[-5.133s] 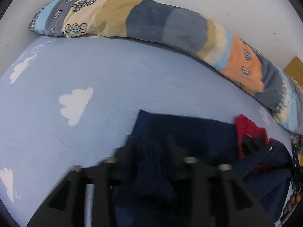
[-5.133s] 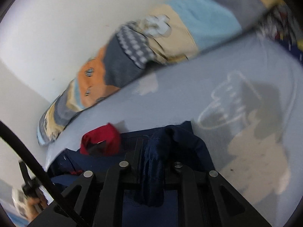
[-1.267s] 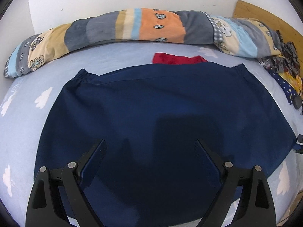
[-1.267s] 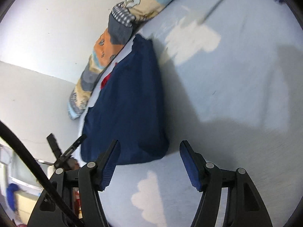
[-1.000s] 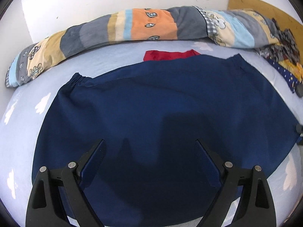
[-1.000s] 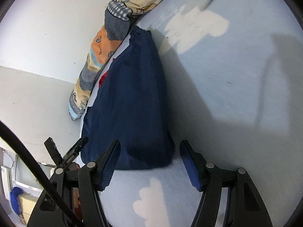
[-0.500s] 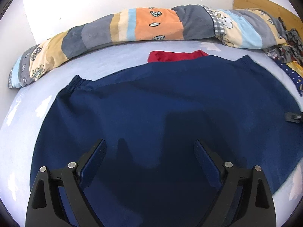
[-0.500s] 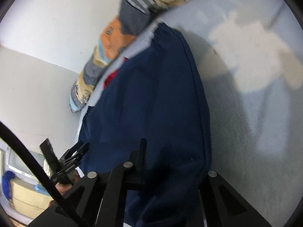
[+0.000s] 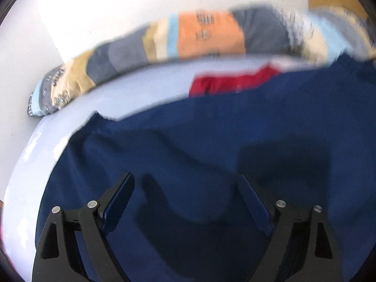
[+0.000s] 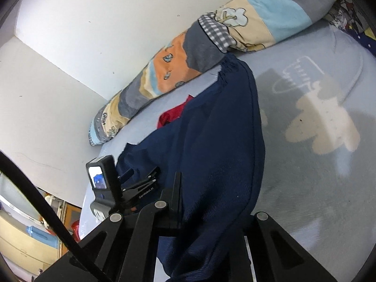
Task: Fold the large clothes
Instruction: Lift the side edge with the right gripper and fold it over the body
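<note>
1. Navy garment [image 9: 211, 164] lies spread across the light blue bed sheet [image 9: 47, 141]. Its gathered edge points toward 12 o'clock, where the patchwork bolster [image 9: 206, 37] runs along the wall.

2. A red garment [image 9: 225, 83] lies partly under the navy cloth at its 12 o'clock edge, just short of the bolster.

3. Right gripper [image 10: 206, 213]: the jaws have just closed and now stand nearly together, pinching the near right-hand corner of the navy garment.
   - In the right wrist view the cloth rises from the sheet in a long ridge that runs from 12 o'clock down into the jaws at 6 o'clock.
   - The ridge hangs off the sheet on its near end. This reads as a lift made to carry that side over the rest of the cloth.

4. Left gripper [image 9: 185, 202]: the jaws stand wide apart with nothing between the pads.
   - The navy cloth lies flat beneath and ahead of them, filling the view from 9 o'clock round to 3 o'clock.
   - The left wrist view is blurred, so contact between fingertips and cloth cannot be judged.
   - In the right wrist view this gripper appears at 9 o'clock of the held ridge, over the garment's near left part.

5. Judgement: a side fold is starting. The open left gripper is probably placed to take the opposite corner or to steady the cloth while the right side crosses over.
</note>
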Action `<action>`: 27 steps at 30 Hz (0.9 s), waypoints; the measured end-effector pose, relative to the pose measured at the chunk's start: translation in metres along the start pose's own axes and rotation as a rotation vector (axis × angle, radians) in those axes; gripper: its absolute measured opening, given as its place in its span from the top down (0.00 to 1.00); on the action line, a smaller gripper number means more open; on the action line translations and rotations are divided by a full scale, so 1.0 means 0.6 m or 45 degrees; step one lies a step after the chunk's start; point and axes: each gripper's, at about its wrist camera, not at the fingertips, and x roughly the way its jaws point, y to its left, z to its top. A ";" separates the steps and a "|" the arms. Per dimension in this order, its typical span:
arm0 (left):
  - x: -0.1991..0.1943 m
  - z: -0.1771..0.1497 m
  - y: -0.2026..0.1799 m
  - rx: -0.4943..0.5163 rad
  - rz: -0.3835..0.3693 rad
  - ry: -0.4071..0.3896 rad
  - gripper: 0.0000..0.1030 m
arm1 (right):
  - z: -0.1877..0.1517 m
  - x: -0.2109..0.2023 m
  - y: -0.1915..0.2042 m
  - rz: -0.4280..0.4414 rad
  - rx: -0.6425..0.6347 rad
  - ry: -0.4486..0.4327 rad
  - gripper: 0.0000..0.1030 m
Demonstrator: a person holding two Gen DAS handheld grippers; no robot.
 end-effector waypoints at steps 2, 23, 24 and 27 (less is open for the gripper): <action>-0.006 0.000 -0.002 -0.026 0.039 -0.031 0.13 | 0.002 -0.003 0.010 -0.007 -0.011 -0.002 0.91; -0.048 -0.011 0.108 -0.209 -0.029 0.024 0.07 | 0.014 0.008 0.142 -0.115 -0.139 0.007 0.91; -0.069 -0.015 0.136 -0.241 -0.028 -0.008 0.07 | 0.013 0.012 0.156 -0.125 -0.158 0.009 0.91; -0.099 -0.025 0.208 -0.307 -0.030 0.009 0.07 | 0.008 0.031 0.211 -0.156 -0.225 0.023 0.91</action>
